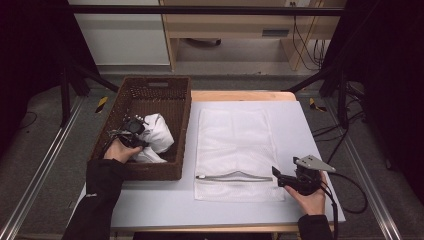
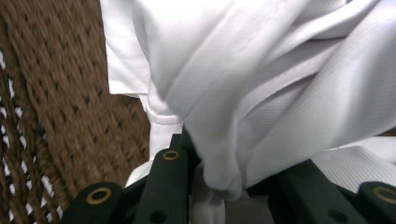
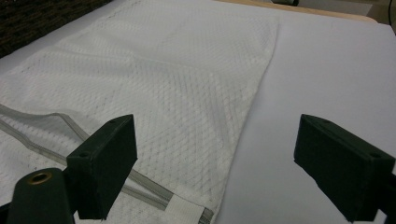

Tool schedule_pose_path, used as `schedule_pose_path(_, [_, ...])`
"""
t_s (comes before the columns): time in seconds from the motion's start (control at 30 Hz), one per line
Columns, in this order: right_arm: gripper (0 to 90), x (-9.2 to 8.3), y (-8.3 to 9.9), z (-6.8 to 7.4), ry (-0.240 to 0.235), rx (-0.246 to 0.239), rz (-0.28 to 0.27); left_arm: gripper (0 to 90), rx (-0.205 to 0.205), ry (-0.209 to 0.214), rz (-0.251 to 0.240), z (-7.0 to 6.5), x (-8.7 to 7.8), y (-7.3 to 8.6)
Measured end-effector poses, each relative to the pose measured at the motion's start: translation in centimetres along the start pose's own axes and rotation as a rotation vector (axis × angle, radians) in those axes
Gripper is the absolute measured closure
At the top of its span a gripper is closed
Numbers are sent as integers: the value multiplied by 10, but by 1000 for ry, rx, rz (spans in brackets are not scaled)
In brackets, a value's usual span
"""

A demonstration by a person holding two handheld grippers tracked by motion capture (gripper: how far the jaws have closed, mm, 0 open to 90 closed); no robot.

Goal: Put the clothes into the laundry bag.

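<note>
We see the white garment (image 1: 156,136) lying bunched in the wicker basket (image 1: 150,87), and our left tool (image 2: 212,179) seems pinched on a fold. The mesh laundry bag (image 1: 235,150) lies flat on the surface (image 1: 310,125), zipper part-open; our right tool (image 3: 215,170) gapes wide beside it. Loading remains.

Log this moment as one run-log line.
left gripper: shut on white garment in basket | right gripper: open, beside mesh bag

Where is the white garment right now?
In the high view the white garment lies bunched inside the brown wicker basket at the table's left, beside the mesh laundry bag; the left gripper pinches a fold of it.
</note>
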State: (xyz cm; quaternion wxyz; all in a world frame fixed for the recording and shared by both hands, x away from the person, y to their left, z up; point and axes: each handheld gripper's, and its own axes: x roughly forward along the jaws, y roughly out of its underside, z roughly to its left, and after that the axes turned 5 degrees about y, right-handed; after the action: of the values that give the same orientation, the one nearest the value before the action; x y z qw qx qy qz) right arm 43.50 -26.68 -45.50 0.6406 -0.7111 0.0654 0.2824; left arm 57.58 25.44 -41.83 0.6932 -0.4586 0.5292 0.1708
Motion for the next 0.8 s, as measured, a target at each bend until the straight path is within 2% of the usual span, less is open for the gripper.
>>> schedule_pose_path(0.03, [136, 0, 0, 0, 0, 0, 0, 744, 0, 0, 0, 0, 0, 0])
schedule_pose_path(0.07, [138, 0, 0, 0, -2, 2, 1, 744, 2, 3, -44, 0, -4, 1])
schedule_pose_path(0.2, [149, 1, 0, 0, -6, -5, -1, 753, -2, 0, -146, -1, -13, 2])
schedule_pose_path(0.23, [149, 1, 0, 0, -6, -5, -1, 754, -2, 0, -146, -1, -13, 2])
schedule_pose_path(0.27, [152, 1, 0, 1, -7, -6, -1, 754, -3, -5, -182, -1, -17, 3])
schedule_pose_path(0.3, [152, 1, 0, 1, -7, -6, -1, 754, -3, -5, -182, -1, -17, 3])
schedule_pose_path(0.4, [155, 0, 0, 0, -7, -6, -7, 756, -19, 13, -260, 2, -25, 4])
schedule_pose_path(0.43, [155, 0, 0, 0, -7, -6, -7, 757, -19, 13, -260, 2, -25, 4])
schedule_pose_path(0.47, [157, 0, 0, 0, -6, -1, -9, 758, -33, 25, -309, 3, -30, 5])
schedule_pose_path(0.5, [157, -1, 0, -1, -6, -3, -11, 757, -33, 25, -309, 3, -30, 5])
schedule_pose_path(0.53, [158, -1, 0, -1, -7, -3, -13, 758, -44, 29, -356, 4, -35, 7])
schedule_pose_path(0.57, [158, -1, 0, -1, -7, -3, -13, 758, -44, 29, -356, 4, -35, 7])
schedule_pose_path(0.7, [162, -1, 0, -1, -8, -2, -14, 758, -45, 12, -422, 4, -43, 7])
schedule_pose_path(0.77, [163, -1, 0, -1, -8, -5, -14, 758, -55, 7, -462, 5, -47, 9])
schedule_pose_path(0.8, [165, -1, 0, -1, -7, -4, -15, 759, -70, 9, -500, 7, -50, 10])
